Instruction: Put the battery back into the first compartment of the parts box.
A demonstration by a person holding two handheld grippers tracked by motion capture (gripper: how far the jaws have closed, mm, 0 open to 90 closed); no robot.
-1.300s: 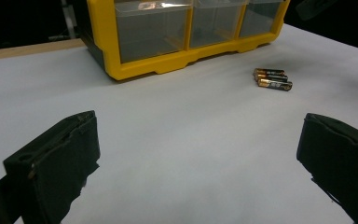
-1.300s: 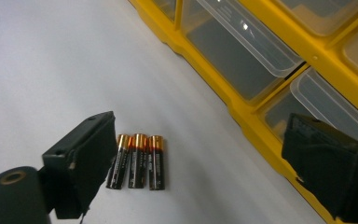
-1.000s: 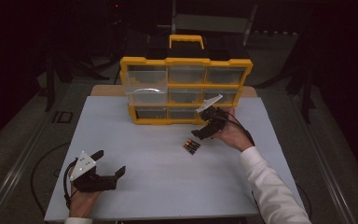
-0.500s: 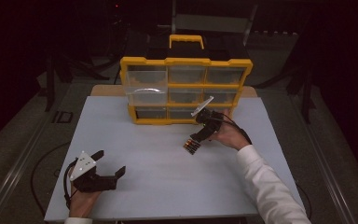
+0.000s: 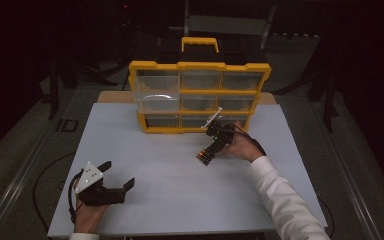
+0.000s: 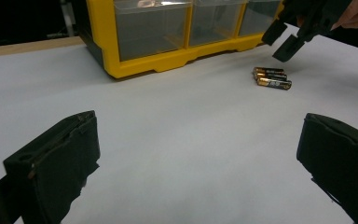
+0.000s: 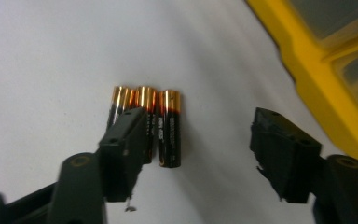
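While the left gripper (image 5: 111, 185) rested near the counter's (image 5: 170, 165) front left corner, its jaws stood wide open with nothing between them. Farther right, three batteries (image 5: 205, 156) lay side by side on the white counter, just in front of a yellow drawer organizer (image 5: 200, 95). Over them hung the right gripper (image 7: 200, 144), tilted downward; its jaws had just been closing yet remained apart, one tip above the batteries, none gripped.
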